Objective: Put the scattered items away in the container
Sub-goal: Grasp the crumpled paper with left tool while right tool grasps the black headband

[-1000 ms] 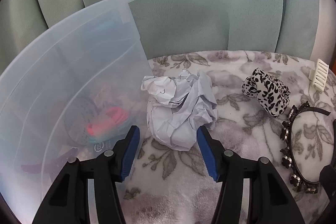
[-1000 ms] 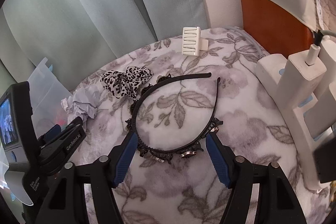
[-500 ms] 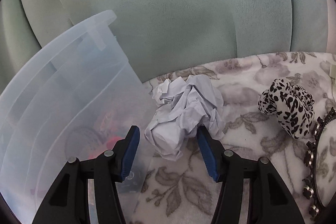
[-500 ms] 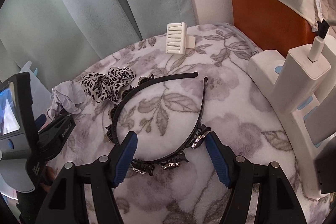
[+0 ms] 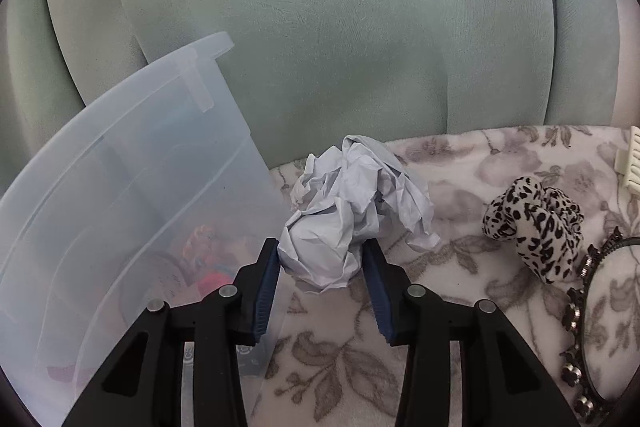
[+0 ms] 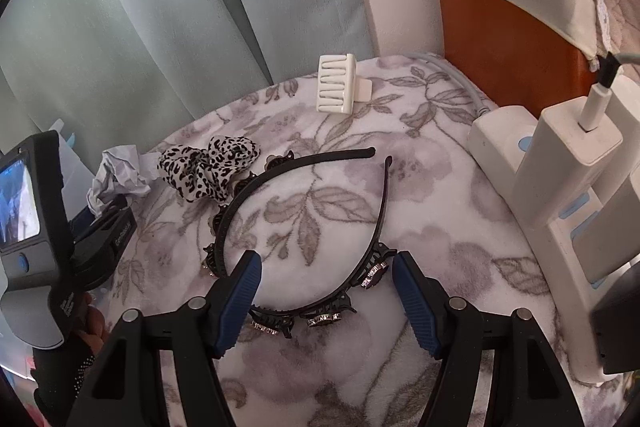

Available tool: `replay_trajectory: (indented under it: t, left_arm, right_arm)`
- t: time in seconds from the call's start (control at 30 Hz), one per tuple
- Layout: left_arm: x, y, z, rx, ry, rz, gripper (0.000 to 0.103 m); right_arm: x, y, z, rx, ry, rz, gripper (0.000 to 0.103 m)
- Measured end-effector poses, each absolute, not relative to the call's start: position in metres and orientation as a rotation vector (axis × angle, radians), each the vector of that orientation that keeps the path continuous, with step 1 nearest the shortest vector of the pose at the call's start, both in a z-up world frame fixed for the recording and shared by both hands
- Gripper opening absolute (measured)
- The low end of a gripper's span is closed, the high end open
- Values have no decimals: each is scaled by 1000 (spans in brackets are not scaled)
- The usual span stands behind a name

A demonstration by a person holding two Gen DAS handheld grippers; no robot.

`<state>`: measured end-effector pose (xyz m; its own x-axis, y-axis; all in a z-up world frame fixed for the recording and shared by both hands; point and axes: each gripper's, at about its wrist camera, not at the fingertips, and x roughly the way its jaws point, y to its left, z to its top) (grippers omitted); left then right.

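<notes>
— Left tongs (image 5: 322, 281)?
— Clamped on the crumpled paper (image 5: 356, 215), right beside the clear bin (image 5: 120, 187) at the blanket's (image 6: 420, 195) left edge.
— Right tongs (image 6: 326, 297)?
— Spread apart, straddling the black headband (image 6: 320, 227). Leopard scrunchie (image 6: 208, 167) and white claw clip (image 6: 336, 89) nearer the far edge.

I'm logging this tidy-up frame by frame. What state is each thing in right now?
Left gripper: shut on the paper.
Crumpled white paper ball: squeezed between the blue pads, outside the bin.
Clear plastic bin: open, some items inside.
Right gripper: open, straddling the headband.
Black jewelled headband: flat on the blanket.
Leopard-print scrunchie: loose.
White claw clip: closed.
</notes>
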<state>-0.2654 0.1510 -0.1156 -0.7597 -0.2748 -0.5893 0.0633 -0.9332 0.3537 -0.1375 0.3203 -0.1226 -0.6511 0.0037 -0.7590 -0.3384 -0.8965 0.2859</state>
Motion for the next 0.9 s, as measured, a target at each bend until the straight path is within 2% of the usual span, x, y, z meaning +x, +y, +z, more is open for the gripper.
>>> replay_trajectory:
  t: [0.3,0.67,0.7,0.87,0.9]
  left_arm:
    - [-213,140,-97,1136,-431,-2811,43]
    - [-176,128,-102,1328,-329,-2793,44]
    - [-178,128,-103,1334,-319,-2791,44]
    - [-178,129,-103,1316,-328,-2796,44]
    - [-179,129,-103,1312,-327,-2797,44]
  right_arm:
    - [-130,321,-109,-1188,621,2642,72]
    - [-143,277,-105,-1264,454,2837,71]
    - [-145,273,-108,-1282,430,2856,69]
    - [-159,257,-123,-1417,309,2871,39]
    - [-162,255,-128,-1441,289,2857,38]
